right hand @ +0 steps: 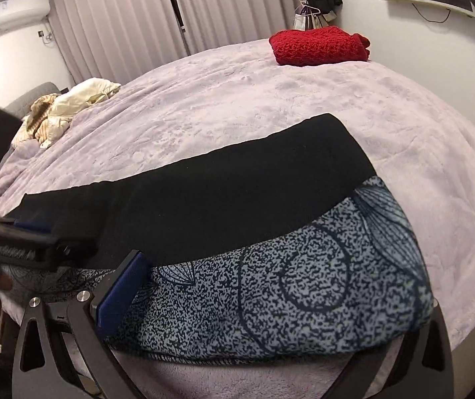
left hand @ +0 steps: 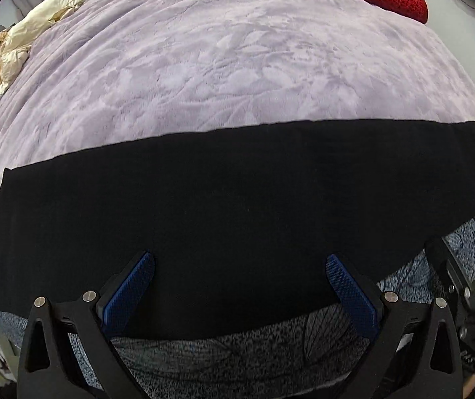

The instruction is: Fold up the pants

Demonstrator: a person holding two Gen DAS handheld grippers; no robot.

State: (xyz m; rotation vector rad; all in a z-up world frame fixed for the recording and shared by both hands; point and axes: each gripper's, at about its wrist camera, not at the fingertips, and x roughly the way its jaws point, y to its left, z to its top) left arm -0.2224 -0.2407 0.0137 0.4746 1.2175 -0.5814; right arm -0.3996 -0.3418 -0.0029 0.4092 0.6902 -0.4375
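The pants (left hand: 224, 206) lie flat across the near part of a lilac bed: a long black band with a blue-grey patterned part (right hand: 304, 282) along its near edge. My left gripper (left hand: 240, 286) is open, its blue pads spread wide just above the black fabric's near edge, holding nothing. It also shows at the left of the right wrist view (right hand: 34, 239). My right gripper (right hand: 270, 299) is open over the patterned part; its left blue pad (right hand: 121, 296) shows and its right finger is hidden behind the fabric.
A folded red knit (right hand: 317, 46) lies at the far right of the lilac blanket (left hand: 221, 66). A crumpled cream cloth (right hand: 71, 106) lies at the far left. Curtains (right hand: 171, 16) and a wall stand behind the bed.
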